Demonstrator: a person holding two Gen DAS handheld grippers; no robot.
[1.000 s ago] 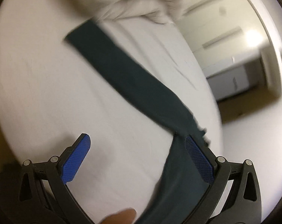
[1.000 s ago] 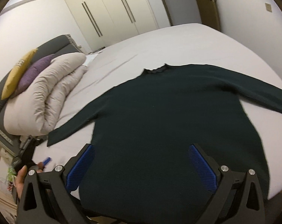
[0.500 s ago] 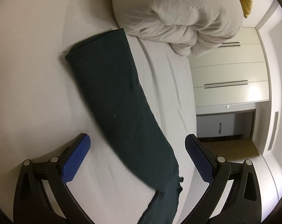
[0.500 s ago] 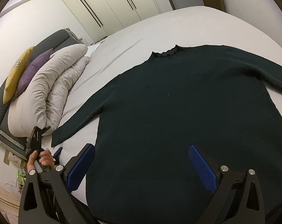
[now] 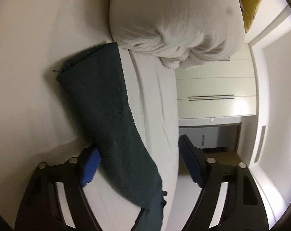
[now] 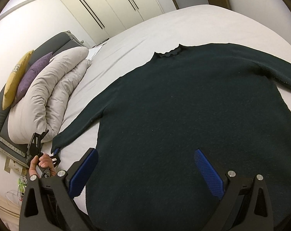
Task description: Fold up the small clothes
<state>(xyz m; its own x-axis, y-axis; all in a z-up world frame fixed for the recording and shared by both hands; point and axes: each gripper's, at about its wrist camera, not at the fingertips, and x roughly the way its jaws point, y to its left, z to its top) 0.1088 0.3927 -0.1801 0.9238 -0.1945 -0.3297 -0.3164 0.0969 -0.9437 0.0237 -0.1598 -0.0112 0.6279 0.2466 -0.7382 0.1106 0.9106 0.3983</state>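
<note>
A dark green long-sleeved sweater [image 6: 184,115] lies spread flat on the white bed [image 6: 184,25], neck away from me. My right gripper [image 6: 145,152] hovers open over its lower body, with nothing pinched. One sleeve [image 5: 107,115] runs out toward the rolled duvet. My left gripper [image 5: 137,150] straddles that sleeve near the cuff and its jaws are closing. One blue pad [image 5: 89,169] sits at the sleeve's edge; the other pad [image 5: 191,163] stands clear of the cloth. In the right wrist view a hand [image 6: 43,163] holds the left gripper [image 6: 47,150] at the cuff.
A rolled pale duvet [image 6: 47,100] lies along the head of the bed, just beyond the cuff. Purple [image 6: 31,71] and yellow cushions [image 6: 14,80] lean on the dark headboard. White wardrobes [image 6: 110,5] stand beyond the bed. The bed edge lies near the left gripper.
The left gripper rolled and came in low along the sleeve toward its cuff, and its jaws have narrowed around the cloth. The right gripper sank slightly toward the sweater's body.
</note>
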